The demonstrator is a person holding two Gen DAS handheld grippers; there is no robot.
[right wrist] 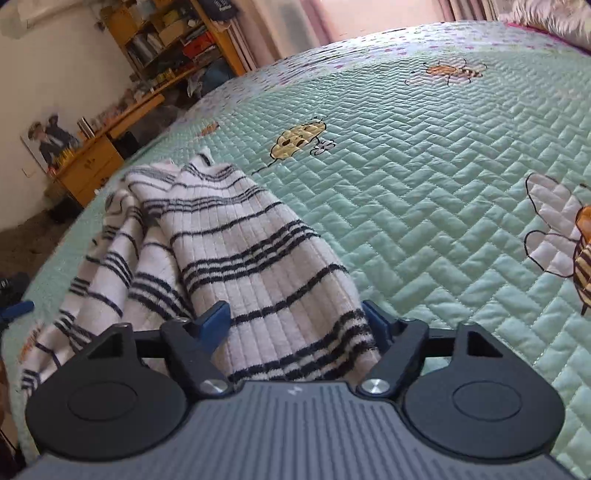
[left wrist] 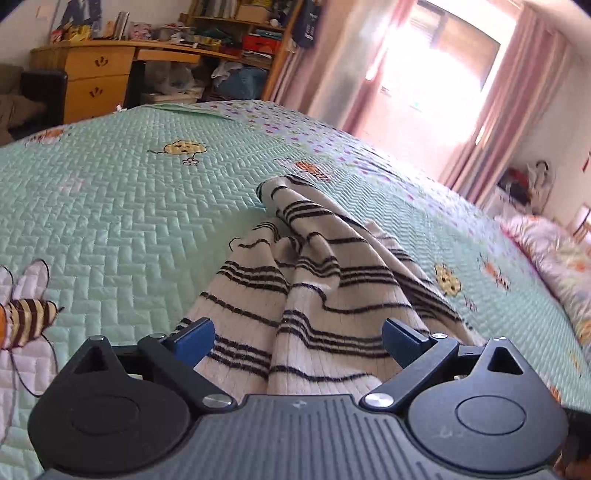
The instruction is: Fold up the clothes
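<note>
A white ribbed knit garment with dark stripes [left wrist: 314, 280] lies bunched and creased on the green quilted bedspread [left wrist: 122, 206]. My left gripper [left wrist: 299, 343] is open, its blue pads [left wrist: 195, 341] far apart, and the garment's near edge fills the gap between them. In the right wrist view the same garment [right wrist: 236, 251] runs from a crumpled far end down to my right gripper [right wrist: 295, 321]. That gripper is also open, with cloth spanning the space between its fingers. A blue tip of the left gripper [right wrist: 16, 309] shows at the left edge.
The bedspread [right wrist: 424, 206] stretches wide to the right, stitched with bees and flowers. A wooden desk with drawers [left wrist: 96, 77] and cluttered shelves [left wrist: 236, 33] stand beyond the bed. Pink curtains and a bright window [left wrist: 436, 74] are at the far right, with a floral pillow [left wrist: 554, 251] beside them.
</note>
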